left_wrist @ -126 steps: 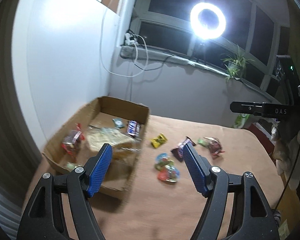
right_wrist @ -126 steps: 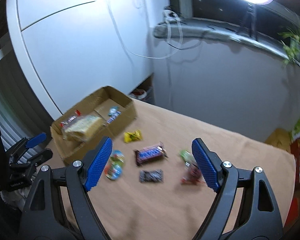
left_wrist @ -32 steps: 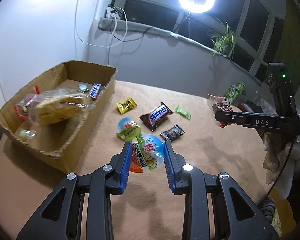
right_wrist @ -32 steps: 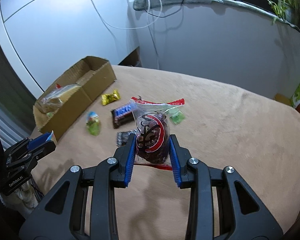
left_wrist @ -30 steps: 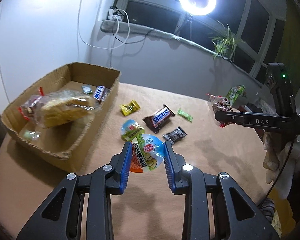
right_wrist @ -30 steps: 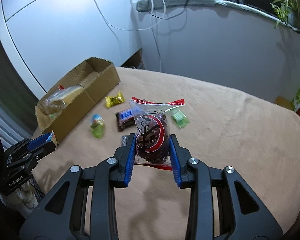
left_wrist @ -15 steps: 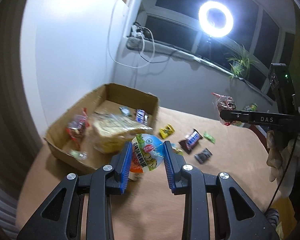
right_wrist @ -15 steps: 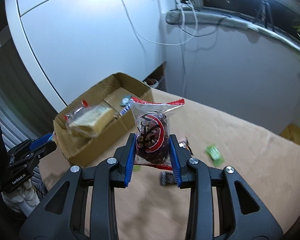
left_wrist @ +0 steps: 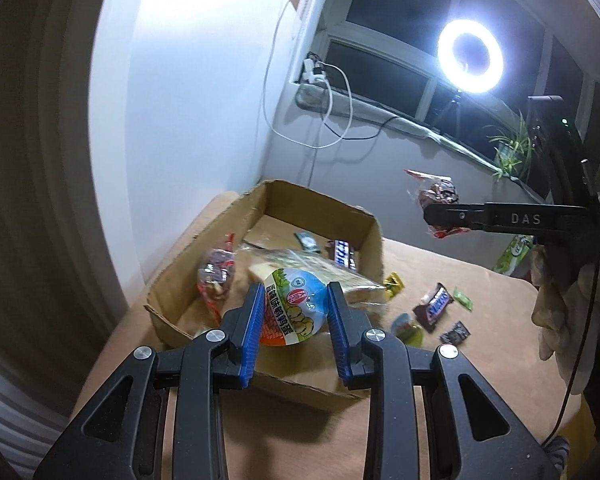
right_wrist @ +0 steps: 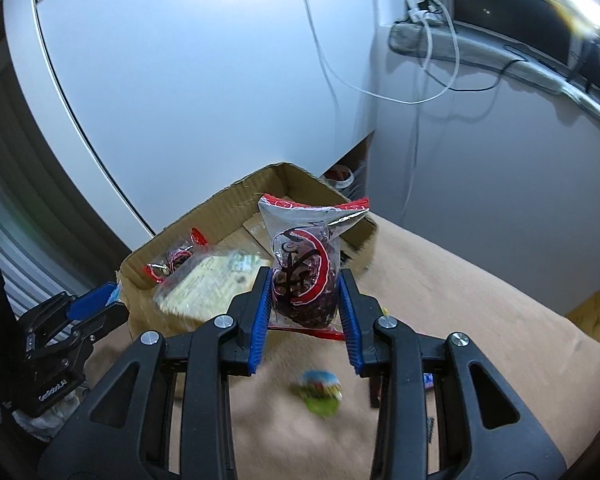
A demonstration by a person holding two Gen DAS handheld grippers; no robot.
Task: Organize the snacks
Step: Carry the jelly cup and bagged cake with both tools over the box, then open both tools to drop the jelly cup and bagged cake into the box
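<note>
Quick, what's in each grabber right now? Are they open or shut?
Left gripper: shut on the round snack cup, held over the cardboard box.
Right gripper: shut on the clear red-printed snack bag.

My left tongs [left_wrist: 295,334] are black with blue ribbed pads, and so are my right tongs [right_wrist: 305,326]. The round pack [left_wrist: 293,308] I hold is blue, green and orange with a red badge. The bag [right_wrist: 305,276] is clear, red-edged, with a dark red swirl. The box [left_wrist: 366,236] is plain brown, the table [right_wrist: 480,312] tan.
</note>
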